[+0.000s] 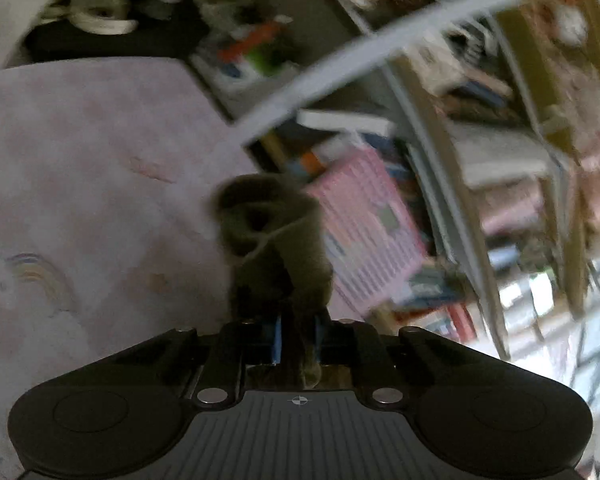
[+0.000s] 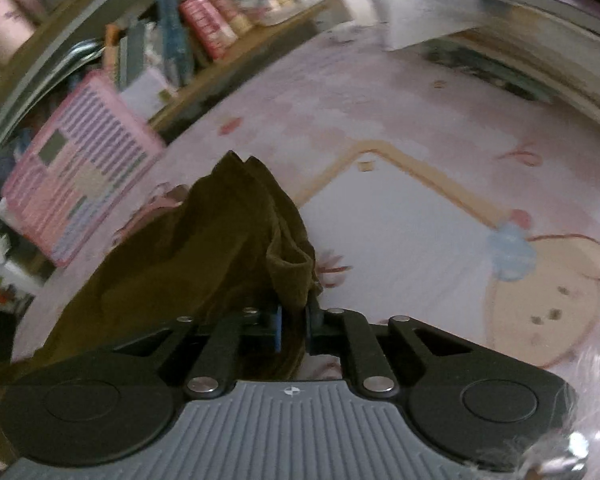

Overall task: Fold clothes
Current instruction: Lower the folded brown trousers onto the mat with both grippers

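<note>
A dark olive-brown garment (image 2: 204, 240) is held up above a pink cartoon-print bed sheet (image 2: 420, 220). My right gripper (image 2: 294, 326) is shut on one bunched edge of it, and the cloth drapes away to the left. My left gripper (image 1: 298, 336) is shut on another bunched part of the same garment (image 1: 272, 240), which hangs crumpled in front of the fingers over the sheet (image 1: 80, 180). Both views are motion-blurred. The rest of the garment is hidden behind the grippers.
A pink striped box (image 2: 80, 176) leans by the bed edge; it also shows in the left wrist view (image 1: 364, 232). Shelves of books (image 2: 204, 24) stand beyond it. A pale bar (image 1: 360, 56) and cluttered shelving (image 1: 500, 152) fill the left wrist view's right side.
</note>
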`<state>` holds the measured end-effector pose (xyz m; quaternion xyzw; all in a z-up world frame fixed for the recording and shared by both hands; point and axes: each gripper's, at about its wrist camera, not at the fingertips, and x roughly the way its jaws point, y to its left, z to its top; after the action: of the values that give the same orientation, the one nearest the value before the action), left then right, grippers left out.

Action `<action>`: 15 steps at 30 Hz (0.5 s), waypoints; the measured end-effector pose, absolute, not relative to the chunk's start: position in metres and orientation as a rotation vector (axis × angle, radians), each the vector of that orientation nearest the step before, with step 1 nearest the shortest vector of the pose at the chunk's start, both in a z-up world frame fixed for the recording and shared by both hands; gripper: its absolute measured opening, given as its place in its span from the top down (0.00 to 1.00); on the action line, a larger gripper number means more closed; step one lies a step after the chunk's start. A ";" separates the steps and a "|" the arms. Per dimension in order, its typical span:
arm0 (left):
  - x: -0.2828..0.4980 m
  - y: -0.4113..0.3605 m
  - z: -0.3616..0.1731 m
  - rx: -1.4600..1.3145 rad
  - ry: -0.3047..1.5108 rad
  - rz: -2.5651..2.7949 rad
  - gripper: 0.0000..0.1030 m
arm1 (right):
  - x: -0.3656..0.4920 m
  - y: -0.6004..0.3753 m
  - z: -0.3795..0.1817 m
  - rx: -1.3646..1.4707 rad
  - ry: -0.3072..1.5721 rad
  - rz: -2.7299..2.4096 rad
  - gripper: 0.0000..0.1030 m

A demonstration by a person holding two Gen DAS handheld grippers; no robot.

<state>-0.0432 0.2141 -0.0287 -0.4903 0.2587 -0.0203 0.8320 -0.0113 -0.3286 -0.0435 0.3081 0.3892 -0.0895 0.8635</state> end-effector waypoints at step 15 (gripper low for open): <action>-0.055 0.245 -0.088 -1.136 0.656 0.132 0.84 | -0.014 -0.306 -0.054 0.597 0.837 -0.169 0.72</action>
<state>-0.0549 0.2452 -0.0877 -0.5277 0.3047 0.0613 0.7905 -0.0135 -0.3057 -0.0544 0.2850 0.3999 -0.0809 0.8673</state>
